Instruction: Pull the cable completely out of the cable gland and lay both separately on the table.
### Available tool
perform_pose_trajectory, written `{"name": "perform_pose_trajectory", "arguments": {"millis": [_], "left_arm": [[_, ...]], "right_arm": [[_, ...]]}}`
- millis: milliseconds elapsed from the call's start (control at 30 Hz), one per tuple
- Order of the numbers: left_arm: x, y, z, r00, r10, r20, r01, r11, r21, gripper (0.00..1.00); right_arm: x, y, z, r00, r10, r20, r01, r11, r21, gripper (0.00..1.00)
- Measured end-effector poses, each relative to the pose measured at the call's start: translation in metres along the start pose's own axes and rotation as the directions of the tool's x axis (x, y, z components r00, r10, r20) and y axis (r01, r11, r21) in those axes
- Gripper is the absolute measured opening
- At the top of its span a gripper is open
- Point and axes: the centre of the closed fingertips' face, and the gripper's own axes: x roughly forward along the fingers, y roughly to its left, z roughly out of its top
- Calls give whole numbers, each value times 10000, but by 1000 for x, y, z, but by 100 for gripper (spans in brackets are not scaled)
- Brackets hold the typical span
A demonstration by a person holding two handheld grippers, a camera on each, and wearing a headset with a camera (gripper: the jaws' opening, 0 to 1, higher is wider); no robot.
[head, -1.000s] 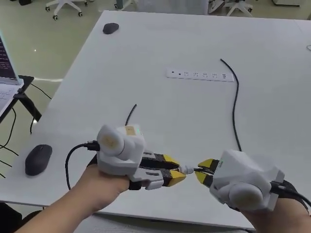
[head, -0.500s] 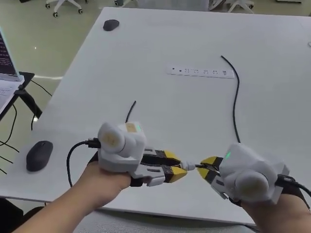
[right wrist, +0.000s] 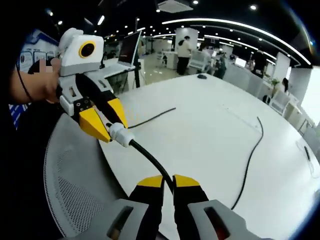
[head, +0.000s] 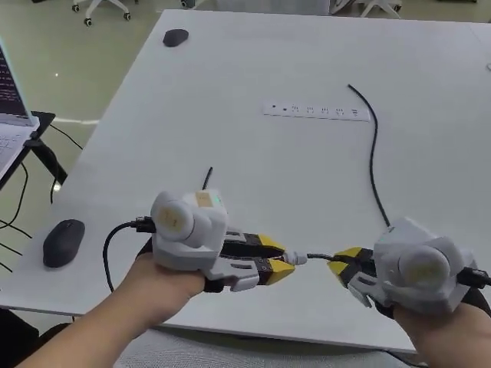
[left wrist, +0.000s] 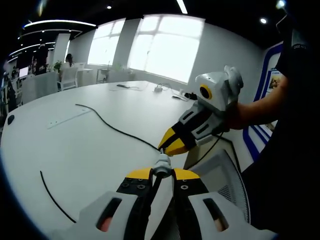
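White plastic, the cable gland (head: pixel 295 259) sits pinched at the very tips of the left gripper (head: pixel 278 261), whose jaws are clenched on it. In the left gripper view it pokes up just past the yellow jaw tips. From the gland's far end a short run of black cable (head: pixel 318 257) crosses the gap to the right gripper (head: pixel 343 266), which is clamped on it close to its own tips. The cable runs nearly straight between the two, above the near edge of the table (head: pixel 230 115).

The pull looks partway done, though I cannot tell how much cable is left inside the gland. The right gripper should draw straight away along the gland's axis, not sideways, so the cable does not bind at the seal. The left grip needs to be firm, since the small round gland could twist out. Well beyond both grippers lie a power strip (head: pixel 316 113) and a longer black lead (head: pixel 374 165).
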Motion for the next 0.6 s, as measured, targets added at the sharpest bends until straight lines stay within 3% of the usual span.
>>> {"name": "perform_pose_trajectory", "arguments": {"millis": [233, 467, 600], "left_arm": [[0, -2, 0, 10000, 1, -8, -1, 10000, 99, 15], [0, -3, 0, 10000, -35, 2, 35, 9998, 172, 15], [2, -4, -2, 9999, -42, -109, 45, 9997, 247, 15]], "right_arm": [[0, -17, -23, 9992, -320, -225, 353, 9853, 1672, 1], [2, -22, -43, 9983, -302, -504, 452, 9433, 3287, 1], [4, -21, -46, 9978, -240, -622, 448, 9320, 3597, 1]]}}
